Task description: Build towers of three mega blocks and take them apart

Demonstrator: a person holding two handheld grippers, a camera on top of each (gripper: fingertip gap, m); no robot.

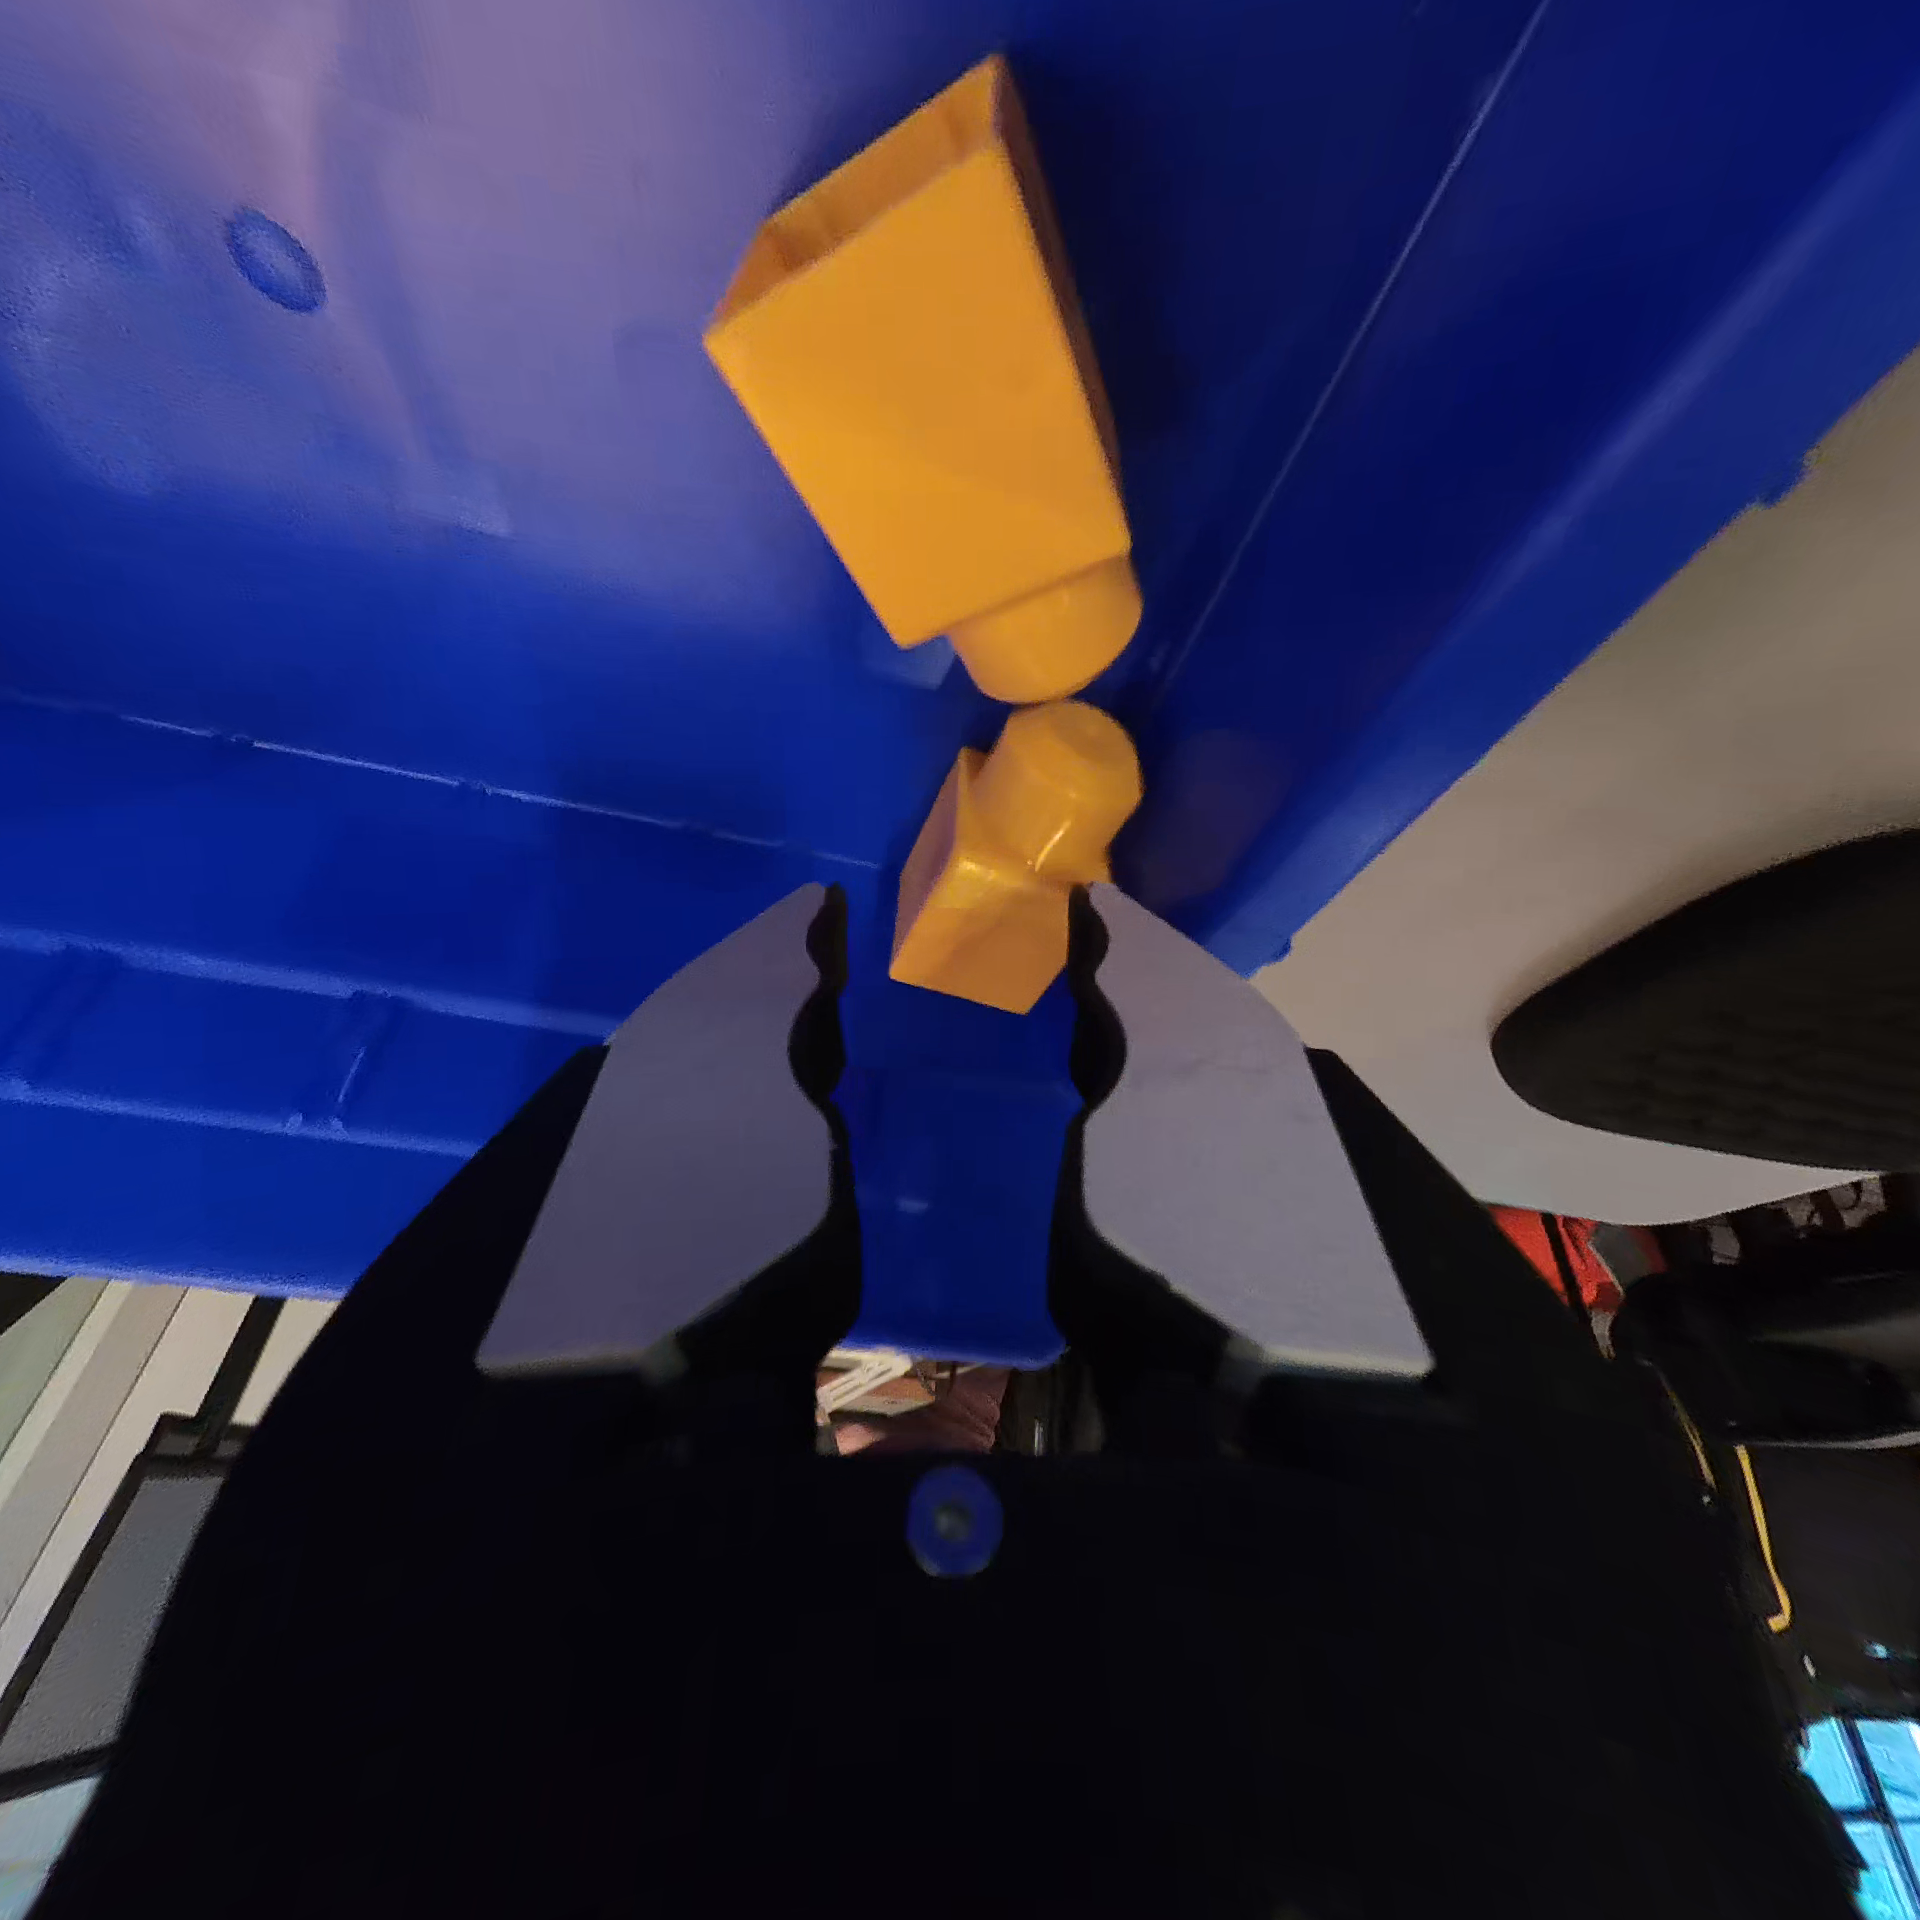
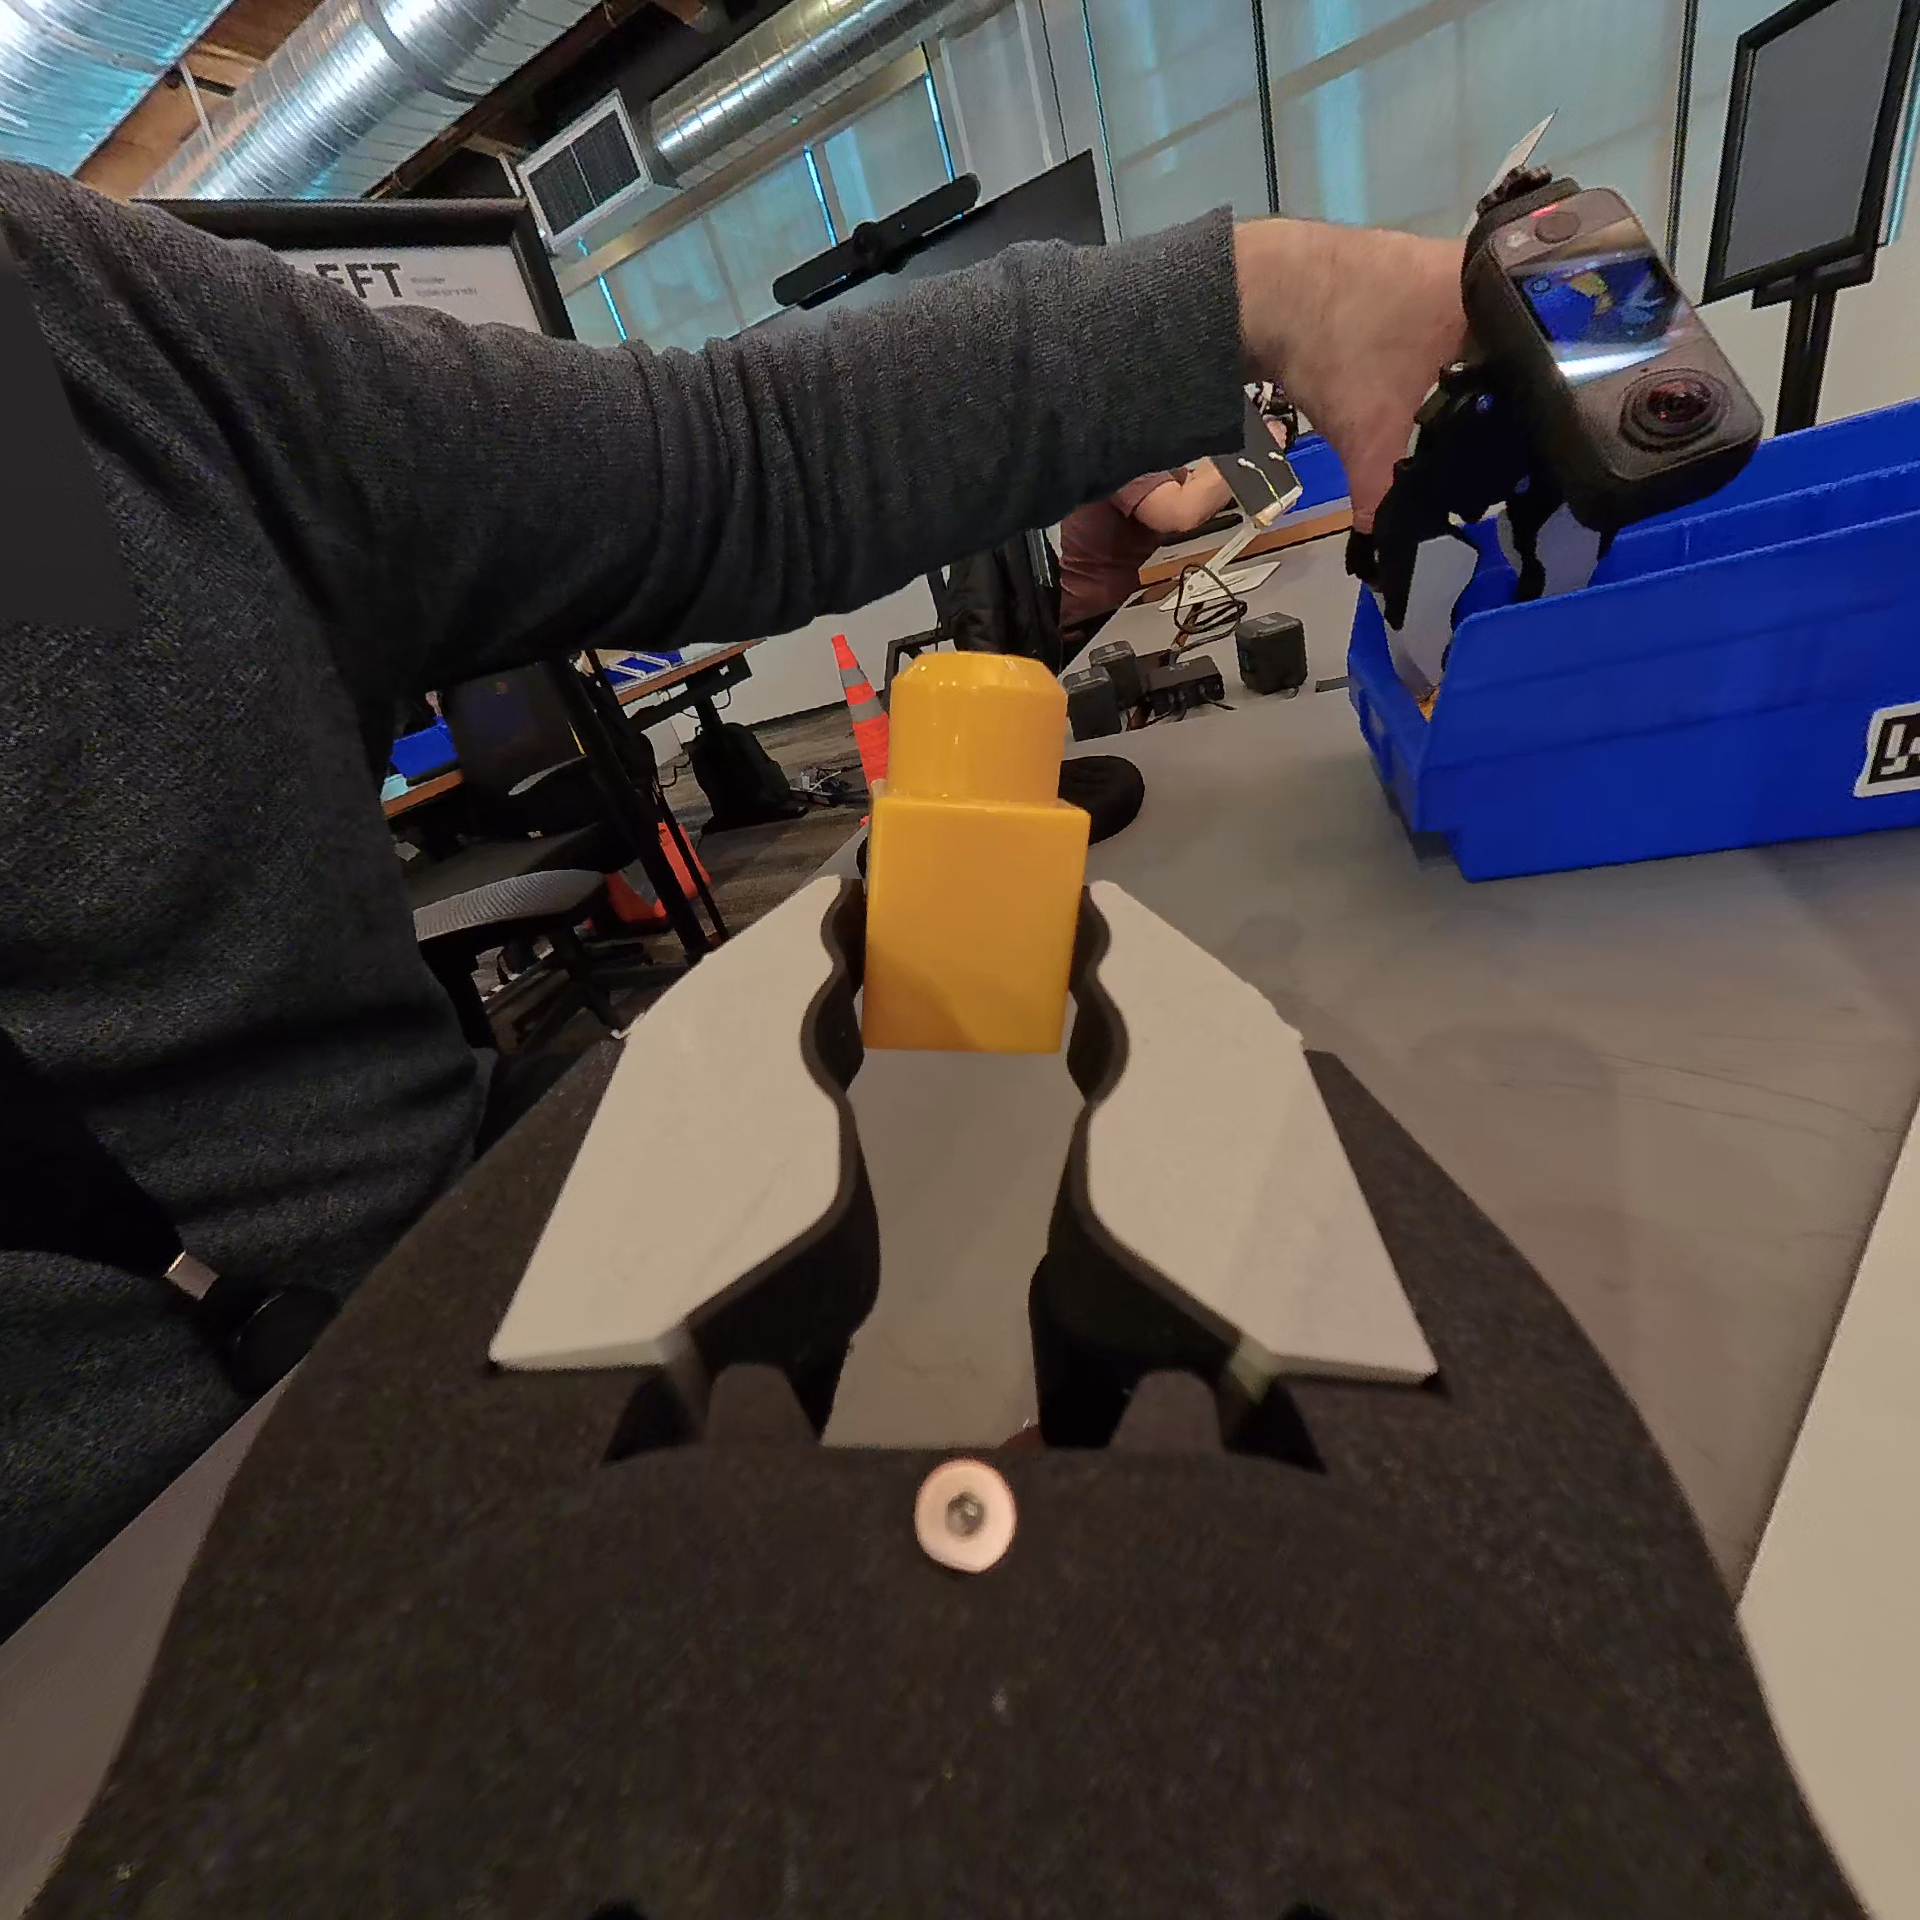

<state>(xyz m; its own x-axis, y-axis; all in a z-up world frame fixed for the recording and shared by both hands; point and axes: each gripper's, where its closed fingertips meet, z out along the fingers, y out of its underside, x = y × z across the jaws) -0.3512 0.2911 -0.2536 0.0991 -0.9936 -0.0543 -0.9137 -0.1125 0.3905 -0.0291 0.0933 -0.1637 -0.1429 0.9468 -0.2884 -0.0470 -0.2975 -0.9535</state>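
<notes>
In the left wrist view my left gripper (image 1: 954,914) is inside a blue bin (image 1: 416,831), jaws open about a block's width. A small orange block (image 1: 997,894) lies tilted just beyond the fingertips, touching the right one, with a gap on the left. A second orange block (image 1: 925,416) lies past it, stud to stud. In the right wrist view my right gripper (image 2: 966,935) is shut on an upright orange block (image 2: 971,883), stud up, above the grey table (image 2: 1507,1039). The left gripper (image 2: 1455,582) shows there reaching into the blue bin (image 2: 1662,707).
A person's grey-sleeved arm (image 2: 623,436) stretches across the right wrist view to the bin. Small black devices and cables (image 2: 1195,665) lie at the table's far end. A black oval object (image 1: 1745,1018) lies on the table beside the bin. Chairs and an orange cone (image 2: 857,696) stand beyond. Across from one pair of fingers to the other is roughly 40 cm.
</notes>
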